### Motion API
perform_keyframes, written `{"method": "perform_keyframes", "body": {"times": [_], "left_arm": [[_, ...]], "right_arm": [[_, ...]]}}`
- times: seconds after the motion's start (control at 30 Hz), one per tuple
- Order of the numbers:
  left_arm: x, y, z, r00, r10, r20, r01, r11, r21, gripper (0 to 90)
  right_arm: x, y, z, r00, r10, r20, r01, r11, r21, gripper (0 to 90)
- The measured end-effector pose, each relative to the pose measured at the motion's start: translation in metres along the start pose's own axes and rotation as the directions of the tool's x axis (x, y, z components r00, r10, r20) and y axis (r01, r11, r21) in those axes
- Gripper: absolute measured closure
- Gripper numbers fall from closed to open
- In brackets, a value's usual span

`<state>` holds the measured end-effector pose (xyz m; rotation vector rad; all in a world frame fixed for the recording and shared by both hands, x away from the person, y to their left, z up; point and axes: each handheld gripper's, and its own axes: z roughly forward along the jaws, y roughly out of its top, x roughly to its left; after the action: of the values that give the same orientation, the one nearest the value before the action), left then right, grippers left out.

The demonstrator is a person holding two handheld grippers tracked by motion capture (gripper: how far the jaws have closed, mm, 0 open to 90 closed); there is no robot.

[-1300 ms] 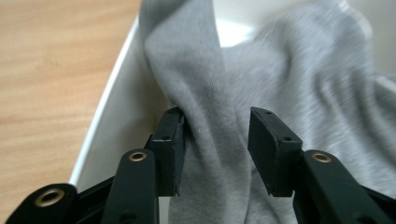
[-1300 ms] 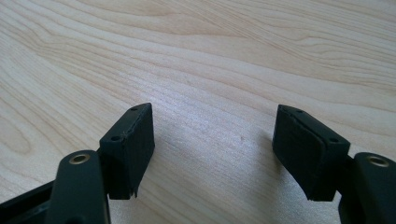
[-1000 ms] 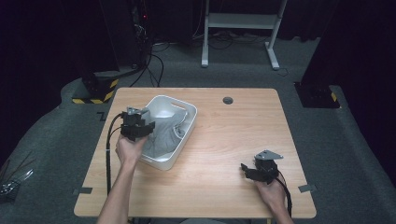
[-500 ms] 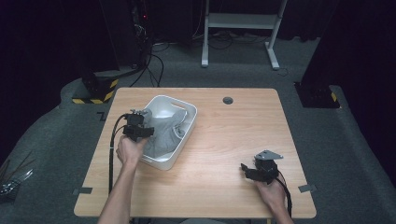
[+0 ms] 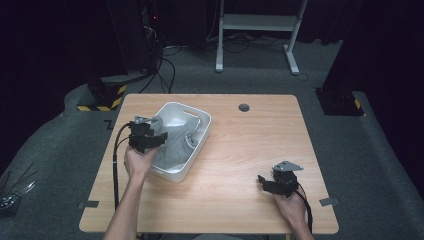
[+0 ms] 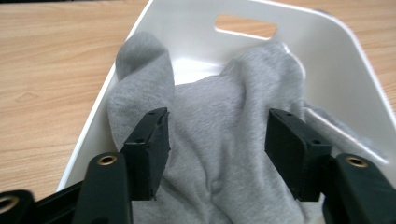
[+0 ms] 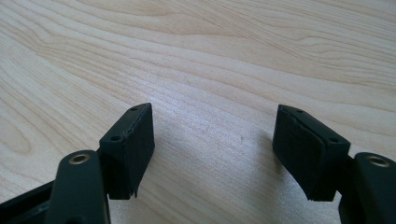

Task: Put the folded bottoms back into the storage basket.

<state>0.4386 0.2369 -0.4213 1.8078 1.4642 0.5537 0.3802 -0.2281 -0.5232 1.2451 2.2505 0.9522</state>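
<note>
No brand, label or legible writing is visible on any item; the nearest thing to a marking is the yellow-and-black hazard striping (image 5: 100, 100) on the floor off the table's far left corner. Starting at the left, the left gripper (image 5: 146, 140) is held over the near-left rim of the white bin (image 5: 200, 137), which sits on the left half of the wooden table (image 5: 235, 150). Its jaws have just been opening; in the left gripper view they stand apart with the grey garment (image 6: 219, 140) bunched between them, cloth lying against the left pad while the right pad stands clear, so nothing is pinched. The garment lies inside the bin, one fold draped up over the left wall, and the bin's handle slot (image 6: 246, 26) shows on the far wall. A black cable (image 5: 116, 165) trails from this gripper along the forearm. Mid-table at the far edge is a small round grommet (image 5: 244, 107). At the right, well apart from the bin, the right gripper (image 5: 265, 184) rests low over bare wood, jaws spread wide with nothing between them. Beyond the table stand a white frame (image 5: 260, 25) and loose floor cables (image 5: 165, 65).
</note>
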Motion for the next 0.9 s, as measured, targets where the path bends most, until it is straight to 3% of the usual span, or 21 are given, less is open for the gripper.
{"method": "perform_keyframes", "body": {"times": [0.2, 0.47, 0.9], "left_arm": [[-0.003, -0.003, -0.016, 0.9995, 0.017, 0.025, -0.016, 0.9983, -0.055, 36.2], [-0.001, -0.010, -0.020, 0.9992, 0.010, 0.039, -0.007, 0.9970, -0.077, 35.5], [-0.007, -0.019, -0.036, 0.9974, 0.030, 0.065, -0.021, 0.9912, -0.131, 35.1]], "right_arm": [[0.000, 0.000, 0.000, 1.0000, 0.002, 0.000, -0.002, 1.000, 0.000, 29.3], [0.000, 0.000, 0.000, 1.0000, 0.002, 0.000, -0.002, 1.000, 0.000, 29.3], [0.000, 0.000, 0.000, 1.0000, 0.002, 0.000, -0.002, 1.000, 0.000, 29.3]]}}
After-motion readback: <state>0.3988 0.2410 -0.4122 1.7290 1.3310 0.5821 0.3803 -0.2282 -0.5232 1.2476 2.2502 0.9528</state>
